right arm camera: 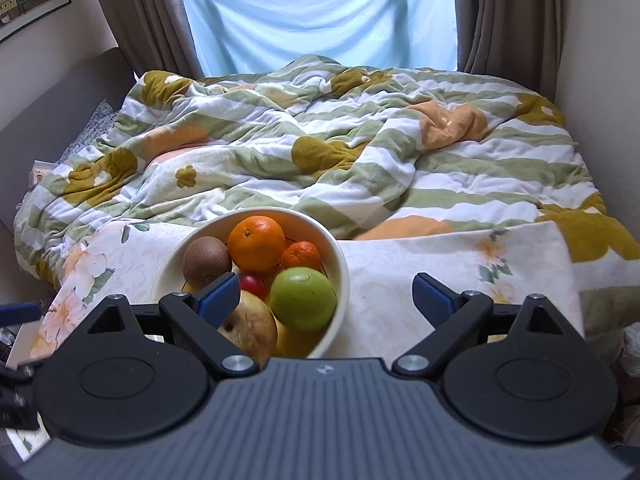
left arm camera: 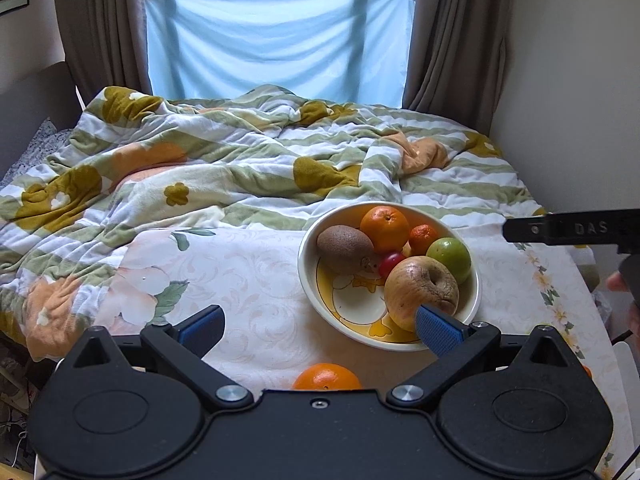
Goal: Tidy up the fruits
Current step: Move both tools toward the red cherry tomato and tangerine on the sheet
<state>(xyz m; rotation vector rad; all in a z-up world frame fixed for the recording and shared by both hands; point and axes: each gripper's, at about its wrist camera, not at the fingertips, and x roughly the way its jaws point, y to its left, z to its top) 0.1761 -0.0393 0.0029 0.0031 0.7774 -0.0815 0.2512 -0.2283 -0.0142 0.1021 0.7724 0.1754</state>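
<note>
Orange round loose fruit (left arm camera: pixel 326 377) lies on the floral-clothed table (left arm camera: pixel 248 280), near the cream duck-print bowl (left arm camera: pixel 310 280) of fruit. Firm, light, apt to roll; take it across the widest middle. Left tool (left arm camera: pixel 320 328) spread, empty; right tool (right arm camera: pixel 326 294) spread, empty too.

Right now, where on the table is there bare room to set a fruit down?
Free cloth lies left of the bowl, up to the blanket, and right of it in the right wrist view. The bowl is crowded; one orange sits near the left gripper.
</note>
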